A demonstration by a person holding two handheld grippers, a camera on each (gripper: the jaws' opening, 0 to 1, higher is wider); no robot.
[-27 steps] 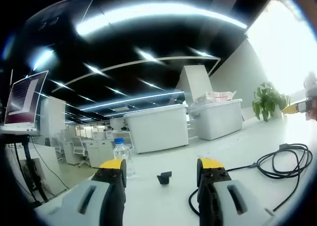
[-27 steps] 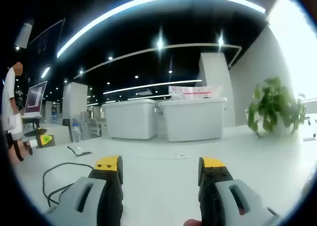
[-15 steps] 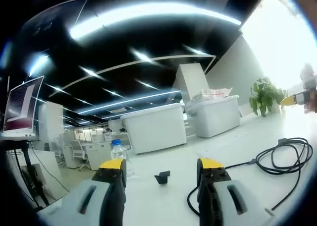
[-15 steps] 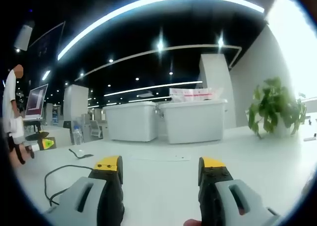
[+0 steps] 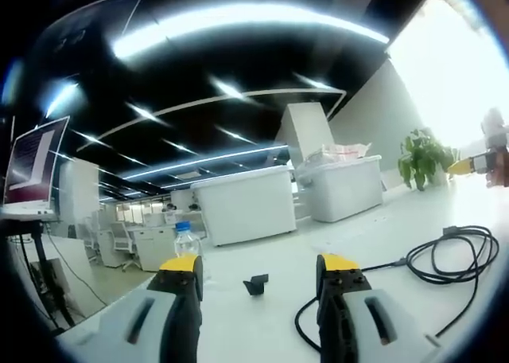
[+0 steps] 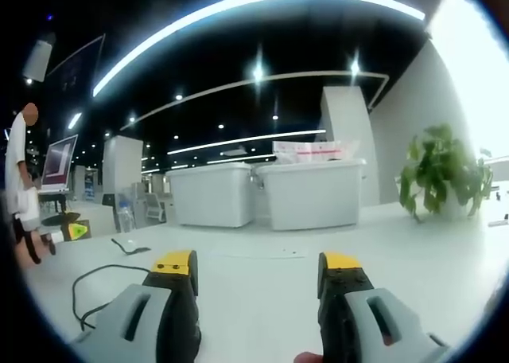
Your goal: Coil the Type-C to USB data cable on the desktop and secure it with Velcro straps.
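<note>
A black data cable (image 5: 445, 258) lies in loose loops on the white desktop (image 5: 374, 236), right of my left gripper (image 5: 258, 269), whose jaws stand open and empty. A small black Velcro strap (image 5: 255, 284) rests on the desk between and just beyond those jaws. The right gripper's yellow tip (image 5: 469, 165) shows at the far right edge. In the right gripper view the cable (image 6: 95, 287) curls at the lower left, and the strap (image 6: 127, 243) lies farther back. My right gripper (image 6: 258, 266) is open over bare desk (image 6: 262, 291).
Two large white bins (image 6: 262, 192) stand at the desk's far side, a potted plant (image 6: 441, 172) to their right. A water bottle (image 5: 185, 243) stands left of the strap. A person (image 6: 20, 180) and a laptop (image 6: 57, 162) on a stand are at far left.
The left gripper view has shifted slightly; cable and strap sit a little lower and further left in it. The right gripper view is nearly unchanged. Both grippers stay open.
</note>
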